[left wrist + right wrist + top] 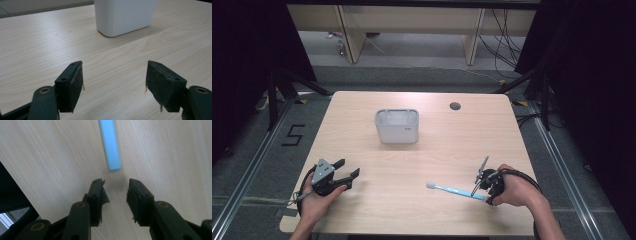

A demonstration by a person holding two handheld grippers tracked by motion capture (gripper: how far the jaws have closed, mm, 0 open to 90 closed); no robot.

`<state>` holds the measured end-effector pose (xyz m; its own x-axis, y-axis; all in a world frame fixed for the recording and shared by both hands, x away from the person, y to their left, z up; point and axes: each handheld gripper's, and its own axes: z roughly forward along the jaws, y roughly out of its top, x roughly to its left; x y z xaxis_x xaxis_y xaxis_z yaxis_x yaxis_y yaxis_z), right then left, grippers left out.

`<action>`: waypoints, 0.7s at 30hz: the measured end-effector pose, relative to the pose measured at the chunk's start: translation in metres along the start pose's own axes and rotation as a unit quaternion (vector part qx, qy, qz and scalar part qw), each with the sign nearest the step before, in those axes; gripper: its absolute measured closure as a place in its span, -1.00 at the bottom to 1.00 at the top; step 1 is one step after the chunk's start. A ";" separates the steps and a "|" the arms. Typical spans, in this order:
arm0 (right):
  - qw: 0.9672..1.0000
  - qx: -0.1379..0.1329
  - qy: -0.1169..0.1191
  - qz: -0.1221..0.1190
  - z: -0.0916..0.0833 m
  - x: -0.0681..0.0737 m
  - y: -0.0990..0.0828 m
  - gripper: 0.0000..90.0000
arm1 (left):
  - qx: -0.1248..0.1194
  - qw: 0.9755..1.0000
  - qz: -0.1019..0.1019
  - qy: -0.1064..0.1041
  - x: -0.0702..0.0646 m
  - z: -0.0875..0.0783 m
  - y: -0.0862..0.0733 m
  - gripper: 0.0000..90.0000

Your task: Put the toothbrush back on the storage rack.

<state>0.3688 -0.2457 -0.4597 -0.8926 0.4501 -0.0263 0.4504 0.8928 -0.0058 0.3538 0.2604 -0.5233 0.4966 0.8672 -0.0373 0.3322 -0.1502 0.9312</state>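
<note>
Pale wood-grain worktop (422,165), smooth and matte, with a white rounded plastic tub (397,126) standing toward the far edge, nothing between it and the hands. Near the front right corner lies a slim light-blue toothbrush (455,190), ridged handle. Right gripper (115,185) tilts down just short of the handle's end, fingers (136,192) parted, grasping nothing. Left gripper (114,77) rests near the front left corner, released wide.

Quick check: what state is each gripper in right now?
Left gripper: open, holding nothing.
Right gripper: open, just short of the toothbrush, holding nothing.
</note>
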 end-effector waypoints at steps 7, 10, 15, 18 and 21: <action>1.000 0.006 -0.002 -0.013 -0.001 0.002 0.014 0.45 | 0.003 1.000 0.002 0.001 -0.001 -0.001 0.000 -0.34; 1.000 0.001 0.001 -0.025 0.000 0.002 0.019 0.45 | 0.003 1.000 0.001 0.000 -0.001 -0.001 0.000 -0.34; 1.000 -0.004 0.001 -0.029 0.002 0.003 0.028 0.45 | 0.003 1.000 0.000 -0.002 -0.001 -0.001 0.000 -0.33; 1.000 -0.001 0.001 -0.029 0.002 0.004 0.033 0.45 | 0.004 1.000 0.000 -0.003 -0.001 -0.001 0.000 -0.33; 1.000 0.001 -0.001 -0.025 0.002 0.004 0.035 0.45 | 0.004 1.000 0.000 -0.004 -0.001 -0.001 0.000 -0.33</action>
<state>0.3808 -0.2122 -0.4625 -0.9138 0.4051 -0.0283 0.4054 0.9141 -0.0086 0.3527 0.2603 -0.5229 0.5020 0.8639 -0.0408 0.3390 -0.1531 0.9282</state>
